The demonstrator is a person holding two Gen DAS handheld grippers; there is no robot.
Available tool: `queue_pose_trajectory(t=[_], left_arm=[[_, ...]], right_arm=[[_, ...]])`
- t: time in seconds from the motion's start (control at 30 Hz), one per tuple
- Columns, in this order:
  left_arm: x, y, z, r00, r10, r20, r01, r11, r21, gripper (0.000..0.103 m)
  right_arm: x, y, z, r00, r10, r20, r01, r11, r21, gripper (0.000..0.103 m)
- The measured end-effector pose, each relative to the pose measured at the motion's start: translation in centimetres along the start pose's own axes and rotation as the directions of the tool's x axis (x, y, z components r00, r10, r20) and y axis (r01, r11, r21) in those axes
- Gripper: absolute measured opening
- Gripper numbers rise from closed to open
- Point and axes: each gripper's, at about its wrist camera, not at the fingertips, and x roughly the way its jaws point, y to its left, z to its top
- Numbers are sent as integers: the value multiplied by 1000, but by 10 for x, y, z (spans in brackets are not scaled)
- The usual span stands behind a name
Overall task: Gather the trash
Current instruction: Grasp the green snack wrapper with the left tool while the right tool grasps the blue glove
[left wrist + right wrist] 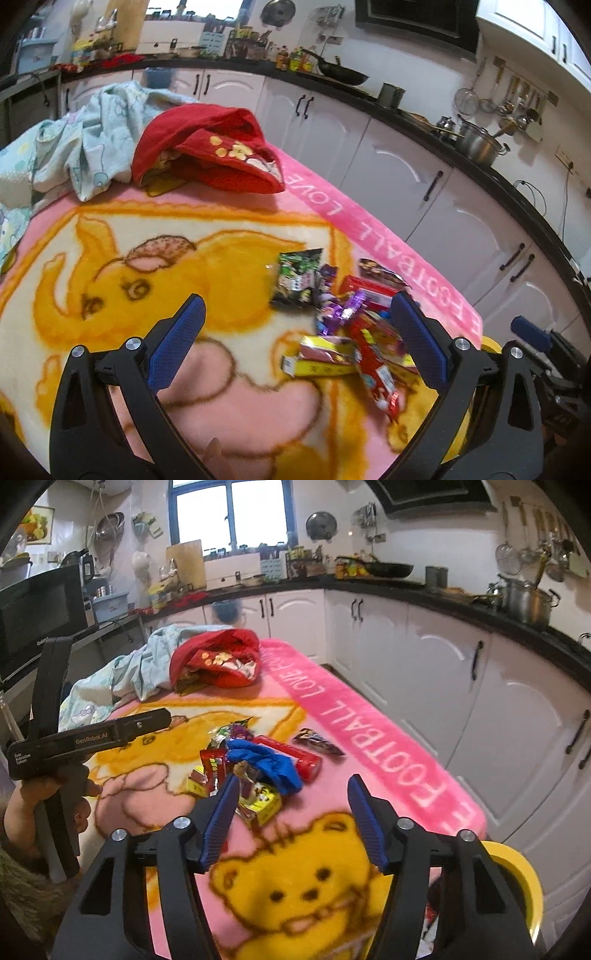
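A pile of snack wrappers (354, 332) lies on a pink and yellow cartoon blanket (147, 258). It holds a green packet (295, 280), purple wrappers (343, 310), a red packet (373, 354) and a yellow box (321, 363). My left gripper (295, 332) is open, its right finger beside the pile. In the right wrist view the pile (255, 771) also shows a blue wrapper (269, 762), a red tube (291, 755) and a dark packet (319, 742). My right gripper (291, 816) is open and empty, just short of the pile. A yellow bin rim (513, 871) shows at the lower right.
A red garment (207, 151) and a pale blue patterned cloth (81, 147) lie at the blanket's far end. White kitchen cabinets (406, 177) and a dark countertop with pots run along the right. The left gripper's body (74, 738) shows at the left of the right wrist view.
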Motion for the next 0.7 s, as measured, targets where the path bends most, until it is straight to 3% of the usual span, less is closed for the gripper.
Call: queue_pose_trajectory(t=[0.1,0.33,0.57,0.7], left_arm=[[14,10,8,1000,-2,-15,2,1000,-27,91],[55,31,21,995,-44,-88,35,994,-106,74],[95,37,26,981,-101,-163,74,983,-167,66],[111,37,22,968,-147,-204,106,974,-198,58]], right_arm=[[19,4,4,999,20,-27,-21,1000,-9,52],[58,5,11,994,58,-92,-59,998,-4,46],[90,2,13,984,81,-157,-79,997,22,42],[99,0,8,973,129,-192,-122,991,49,20]])
